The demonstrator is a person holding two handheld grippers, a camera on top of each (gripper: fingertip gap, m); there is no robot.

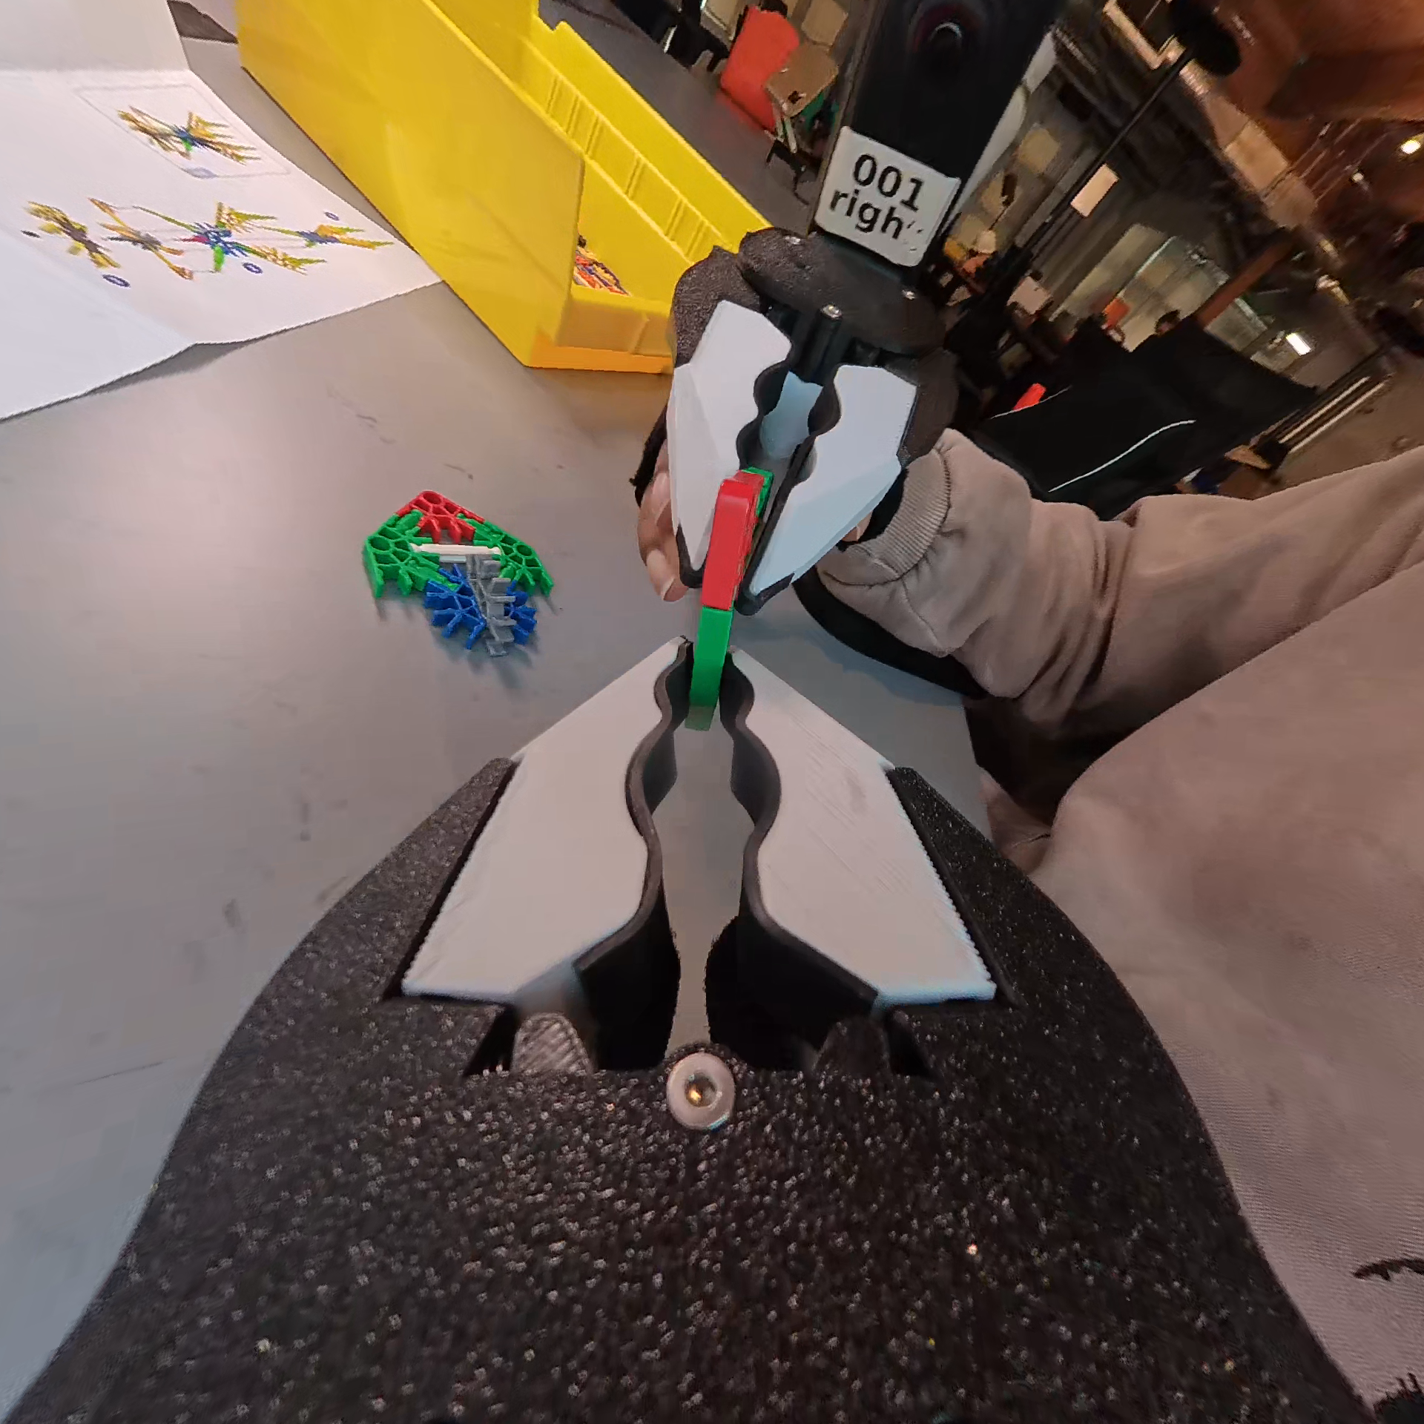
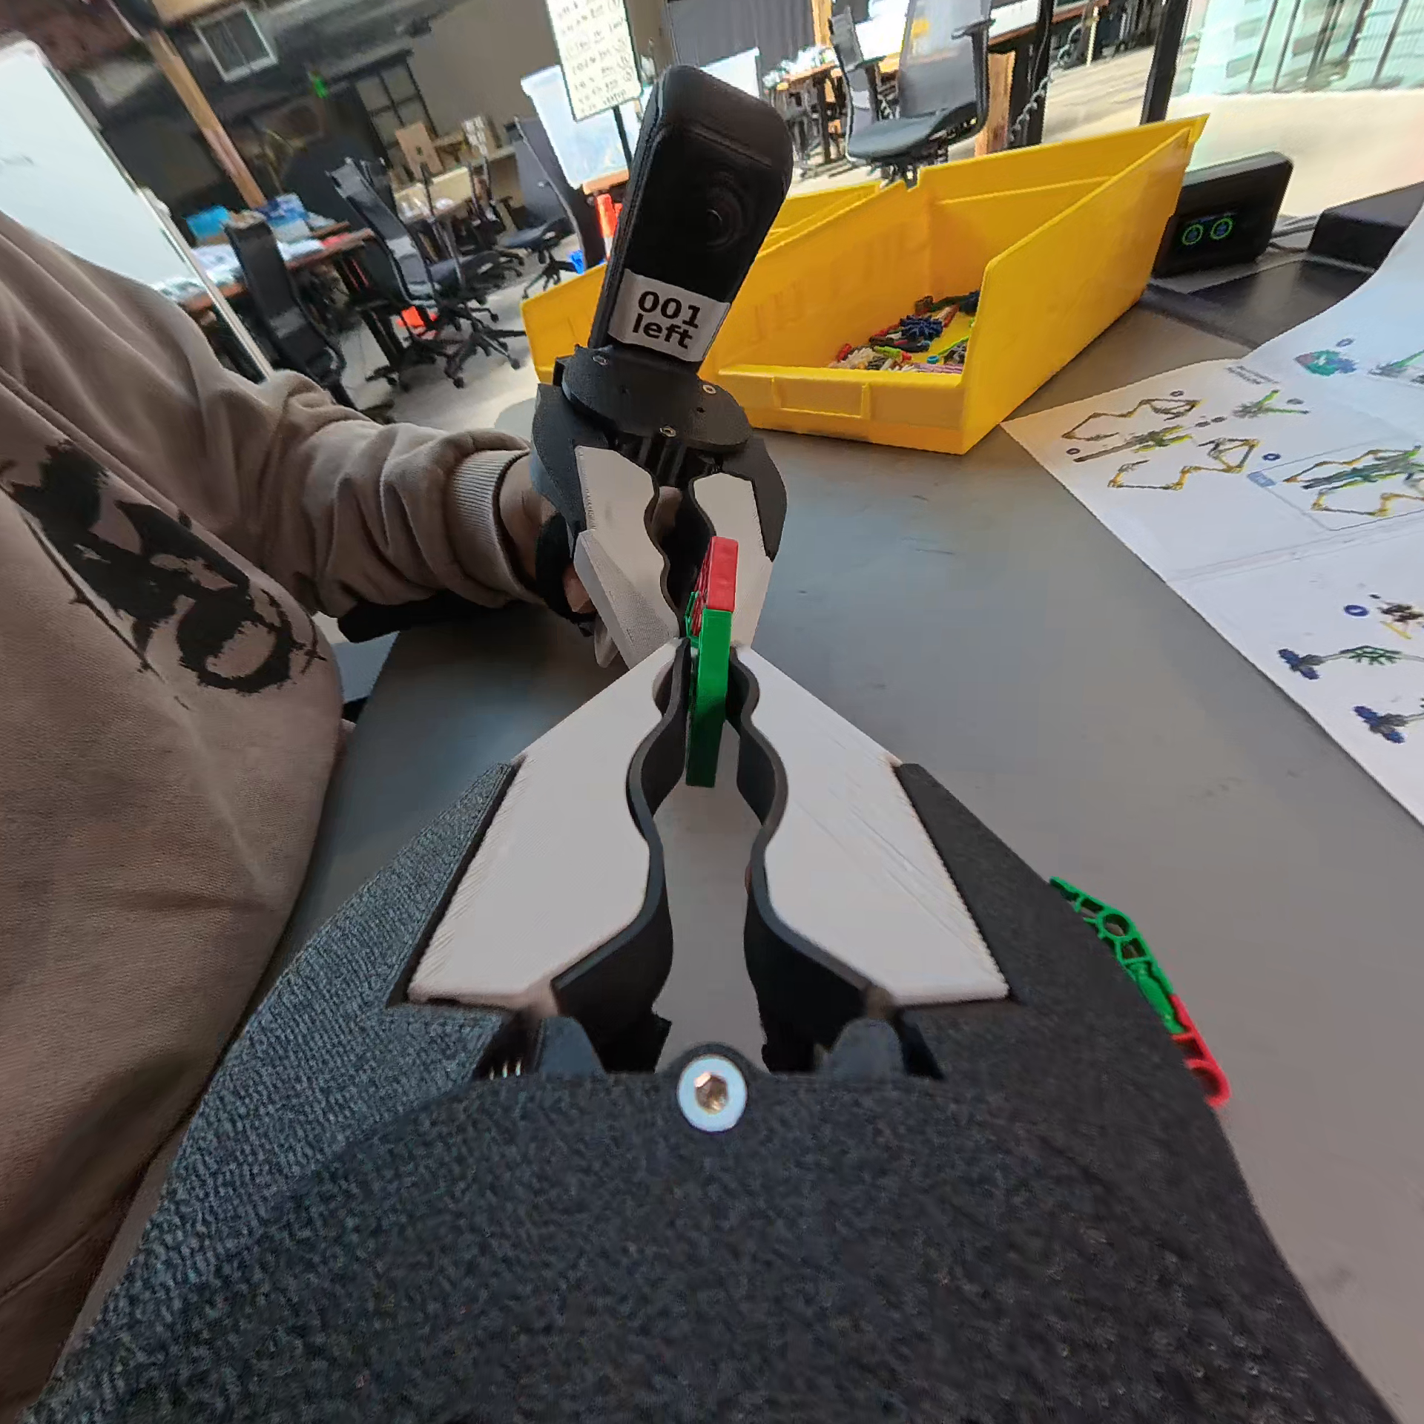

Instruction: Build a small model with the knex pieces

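A small flat assembly of red and green connector pieces point(image 1: 720, 586) is held edge-on above the grey table, between my two grippers. My left gripper point(image 1: 705, 663) is shut on its green end point(image 1: 705, 678). My right gripper point(image 1: 724, 593) comes from the far side and is shut on the red and green part point(image 1: 730, 539). In the right wrist view, my right gripper point(image 2: 707, 655) pinches a green piece point(image 2: 707, 717), and the left gripper point(image 2: 693, 643) closes around the red piece point(image 2: 722, 574) beyond it.
A second flat assembly of green, red, blue, grey and white pieces point(image 1: 455, 570) lies on the table point(image 1: 231, 732); it also shows in the right wrist view point(image 2: 1140, 986), partly hidden. A yellow bin point(image 2: 840, 401) holds loose pieces point(image 2: 909, 331). A printed sheet point(image 2: 1271, 539) lies beside it. A person's sleeves flank both grippers. My two grippers' fingertips are within a few centimetres of each other.
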